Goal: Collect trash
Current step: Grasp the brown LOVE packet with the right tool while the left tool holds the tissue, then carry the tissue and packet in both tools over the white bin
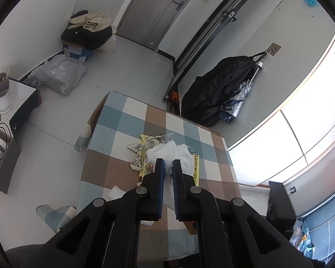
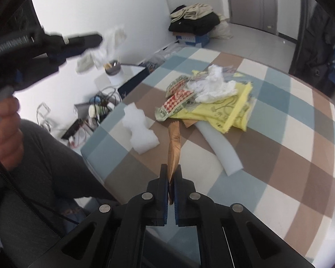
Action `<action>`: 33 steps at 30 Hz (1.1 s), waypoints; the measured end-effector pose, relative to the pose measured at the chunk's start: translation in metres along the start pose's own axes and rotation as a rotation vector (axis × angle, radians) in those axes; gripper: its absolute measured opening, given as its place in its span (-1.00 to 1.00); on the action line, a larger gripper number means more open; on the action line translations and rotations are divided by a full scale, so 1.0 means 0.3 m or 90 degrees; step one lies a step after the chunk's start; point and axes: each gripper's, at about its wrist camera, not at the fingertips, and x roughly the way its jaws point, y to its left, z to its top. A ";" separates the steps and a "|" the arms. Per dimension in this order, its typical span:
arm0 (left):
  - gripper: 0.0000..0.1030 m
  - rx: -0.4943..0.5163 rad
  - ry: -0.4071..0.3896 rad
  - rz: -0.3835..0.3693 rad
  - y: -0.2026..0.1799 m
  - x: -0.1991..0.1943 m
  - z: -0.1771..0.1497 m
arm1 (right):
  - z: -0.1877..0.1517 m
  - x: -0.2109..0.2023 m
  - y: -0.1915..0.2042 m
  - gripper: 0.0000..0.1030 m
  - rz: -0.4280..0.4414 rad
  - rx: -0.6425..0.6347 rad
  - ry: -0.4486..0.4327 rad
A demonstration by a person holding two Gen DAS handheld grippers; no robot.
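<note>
Right gripper (image 2: 171,171): nearest the right wrist camera, jaws drawn together on a thin copper-brown wrapper (image 2: 173,144), blue pads pinching its lower end
Copper-brown wrapper: stands up out of the right jaws as a narrow twisted strip, tip pointing at the pile; whether that tip touches the cloth cannot be told
Left gripper (image 1: 167,164): jaws narrow, closed on crumpled white tissue (image 1: 170,154) that bulges out past the fingertips
Left gripper from the right wrist view (image 2: 93,39): blurred, raised at upper left, pale crumpled tissue (image 2: 107,44) hanging off its tip, clear of the table
Hand (image 2: 5,131): wrapped round the left tool's handle at the left edge of the right wrist view
Table (image 2: 279,156): covered by a cloth checked in blue, brown and cream
Trash pile (image 2: 212,98): near the middle of the cloth; yellow printed bags (image 2: 230,111), a red-and-white checked wrapper (image 2: 178,97) and a green-edged wrapper beside it, white crumpled paper (image 2: 214,84) on top
White foam block (image 2: 140,131): on the cloth near its left edge, apart from the pile
Pale foam strip (image 2: 221,147): lies flat, one end under the yellow bags
Leg in grey trousers (image 2: 51,163): beside the table at lower left
Black bag (image 1: 218,89): hangs on the wall beyond the table
</note>
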 end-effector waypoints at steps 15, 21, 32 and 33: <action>-0.93 0.168 0.017 -0.020 -0.360 0.117 -0.059 | -0.120 -0.543 -0.205 -0.94 -0.028 0.126 -0.200; -0.93 0.229 0.033 -0.055 -0.533 0.165 -0.081 | -0.236 -0.696 -0.343 -0.94 -0.070 0.215 -0.264; -0.93 0.281 0.088 -0.116 -0.823 0.328 -0.131 | -0.403 -0.856 -0.589 -0.94 -0.174 0.317 -0.275; -0.93 0.282 0.097 -0.122 -0.847 0.349 -0.137 | -0.417 -0.857 -0.614 -0.94 -0.185 0.325 -0.271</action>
